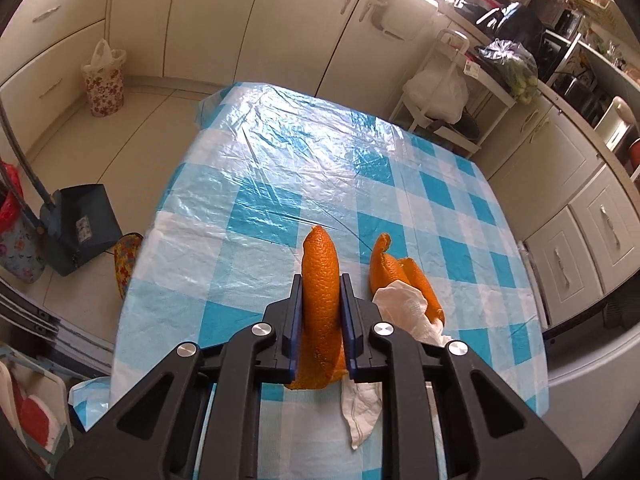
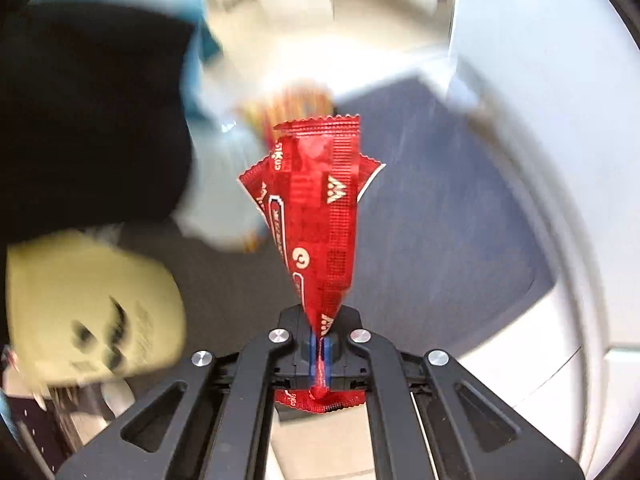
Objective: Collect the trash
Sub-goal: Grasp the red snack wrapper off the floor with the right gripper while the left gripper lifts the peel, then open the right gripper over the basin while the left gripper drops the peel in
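So the left claw [image 1: 320,300] is pinching a long curl of orange peel [image 1: 320,280] between its blue pads, jaws snug on both sides of it, with the peel standing up out of the grip above the checked worktop [image 1: 440,192]. Just right of it a second bit of orange peel [image 1: 394,270] sits on the cloth touching a crumpled white napkin [image 1: 404,308], so there's more to grab there. The right claw [image 2: 319,344] is pressed together on the bottom of a red snack wrapper [image 2: 316,216], which fans out ahead of it, over what looks like floor and a dark mat, though that view is really blurry. I'd say we're mid-pickup: both claws loaded, nothing binned yet. Next move probably needs both bits carried to a bin. There's a flowery bag-lined basket [image 1: 103,80] on the floor by the cabinets, maybe that's it. Then back for the other peel and napkin.
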### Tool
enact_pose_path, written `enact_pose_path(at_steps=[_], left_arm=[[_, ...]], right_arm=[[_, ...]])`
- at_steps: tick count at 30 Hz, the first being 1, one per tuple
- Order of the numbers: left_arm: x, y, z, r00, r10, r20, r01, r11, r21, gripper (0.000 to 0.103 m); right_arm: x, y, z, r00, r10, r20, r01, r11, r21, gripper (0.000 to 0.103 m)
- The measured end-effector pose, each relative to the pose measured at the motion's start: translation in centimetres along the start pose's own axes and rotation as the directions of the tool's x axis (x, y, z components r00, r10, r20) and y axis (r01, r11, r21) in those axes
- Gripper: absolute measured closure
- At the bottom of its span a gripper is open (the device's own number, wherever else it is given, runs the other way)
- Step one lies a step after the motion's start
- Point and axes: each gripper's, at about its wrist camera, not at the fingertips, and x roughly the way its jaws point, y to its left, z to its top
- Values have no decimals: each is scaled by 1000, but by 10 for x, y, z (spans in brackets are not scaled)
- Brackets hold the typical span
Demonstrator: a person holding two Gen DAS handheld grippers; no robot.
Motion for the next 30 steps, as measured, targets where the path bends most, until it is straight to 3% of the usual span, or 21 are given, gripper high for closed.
enact_pose_path(at_steps=[2,5,7,11,14,16,19,22,25,27,30], left_arm=[[-17,8,-2,999,-30,21,30,999,-20,87],[-48,13,-8,996,-74,53,75,997,-19,87],[-69,15,-14,992,-100,73,101,995,-14,87],[-120,12,-37,981,-155,115,152,988,28,87],[-149,9,-56,975,-180,131,174,983,52,87],[-164,11,-74,972,-194,129,188,981,54,87],[-178,9,-106,973,-200,111,194,979,67,87],[-187,8,-141,973,-211,92,205,976,72,87],[-189,13,-171,973,-216,76,212,976,56,87],[-187,19,-190,973,-223,54,221,975,32,87],[-181,29,-207,973,-230,32,230,973,-7,87]], right_arm=[[-39,4,25,994,3,107,-1,1000,-19,100],[-103,26,69,963,29,269,-14,998,-55,100],[-151,40,92,927,64,370,-28,994,-101,100],[-242,99,131,828,200,524,-75,965,-250,100],[-293,152,133,759,350,549,-150,915,-376,100],[-302,186,133,733,445,514,-208,867,-453,100],[-291,235,118,757,535,376,-294,792,-535,100],[-245,282,83,821,543,175,-366,736,-570,100],[-204,326,31,872,489,6,-392,706,-590,100],[-181,342,9,895,440,-81,-394,689,-608,100],[-155,358,-6,926,343,-158,-359,669,-651,100]])
